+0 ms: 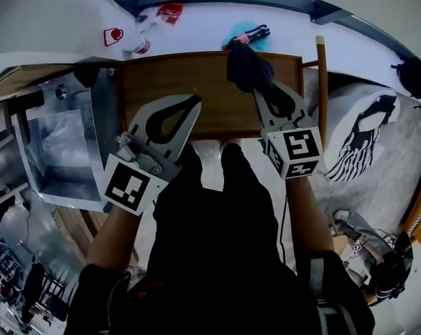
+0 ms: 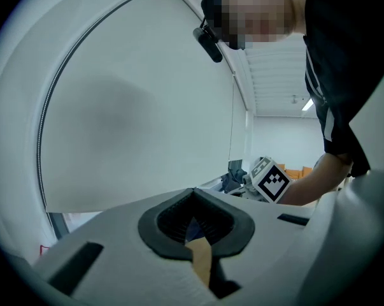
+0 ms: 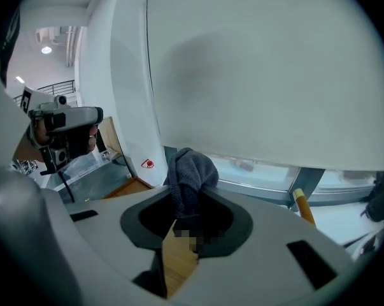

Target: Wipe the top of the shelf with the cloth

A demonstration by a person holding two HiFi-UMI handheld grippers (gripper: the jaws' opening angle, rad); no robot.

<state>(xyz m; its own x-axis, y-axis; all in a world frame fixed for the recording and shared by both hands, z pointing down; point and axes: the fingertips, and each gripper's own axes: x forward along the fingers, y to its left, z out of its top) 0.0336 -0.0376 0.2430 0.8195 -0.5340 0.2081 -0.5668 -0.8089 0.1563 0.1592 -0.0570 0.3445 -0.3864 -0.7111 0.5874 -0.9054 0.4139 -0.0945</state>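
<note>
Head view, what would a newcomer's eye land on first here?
The dark cloth stands out most, bunched in the jaws of the right gripper over the far side of the wooden shelf top. Next comes the left gripper, shut and empty, over the shelf's nearer part.

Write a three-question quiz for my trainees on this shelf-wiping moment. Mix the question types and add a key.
1. True or false: the left gripper holds the cloth.
2. Multiple choice: the cloth is held over the A) shelf top B) metal bin C) floor.
3. Short answer: which gripper's jaws are shut on nothing?

Key: 1 false, the right gripper holds it; 2 A; 3 left.
</note>
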